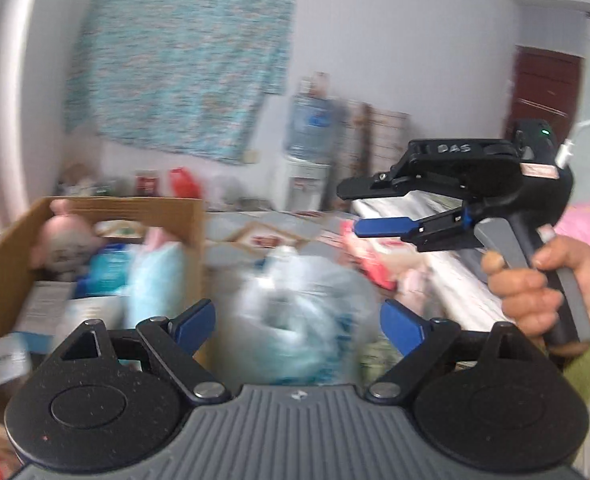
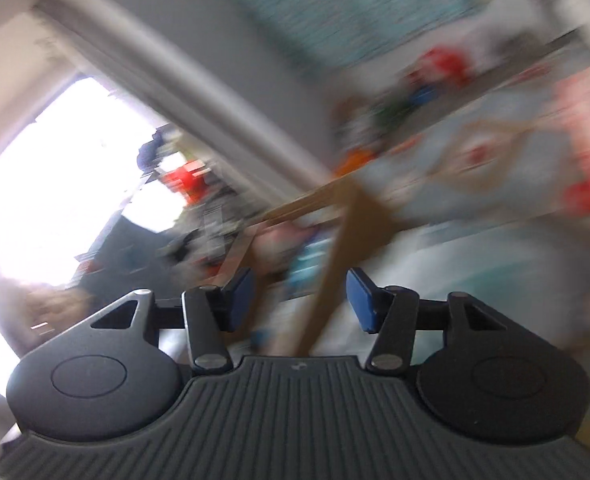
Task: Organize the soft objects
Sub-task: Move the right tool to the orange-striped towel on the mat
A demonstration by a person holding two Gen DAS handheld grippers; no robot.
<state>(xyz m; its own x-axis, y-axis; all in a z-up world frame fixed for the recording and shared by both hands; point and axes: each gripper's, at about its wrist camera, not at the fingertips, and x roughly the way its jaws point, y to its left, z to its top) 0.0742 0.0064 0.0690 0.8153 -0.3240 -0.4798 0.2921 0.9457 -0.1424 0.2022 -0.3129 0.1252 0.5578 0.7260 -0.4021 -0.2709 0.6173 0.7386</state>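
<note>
A cardboard box (image 1: 191,216) stands at the left, holding a pink plush toy (image 1: 61,240), a light blue fluffy item (image 1: 155,276) and other soft things. A clear plastic bag with pale blue contents (image 1: 299,312) lies blurred between the wide-open fingers of my left gripper (image 1: 297,326); whether they touch it is unclear. My right gripper (image 1: 365,210) shows at the right, held in a hand, open and empty. In the right wrist view my right gripper (image 2: 301,300) is open over the box corner (image 2: 347,224), heavily blurred.
A patterned bedspread (image 1: 251,236) lies behind the bag with red and pink packages (image 1: 367,256) on it. A water dispenser (image 1: 309,152) stands at the back wall. A white container (image 1: 3,362) sits at the left edge. A bright window (image 2: 55,184) shows in the right wrist view.
</note>
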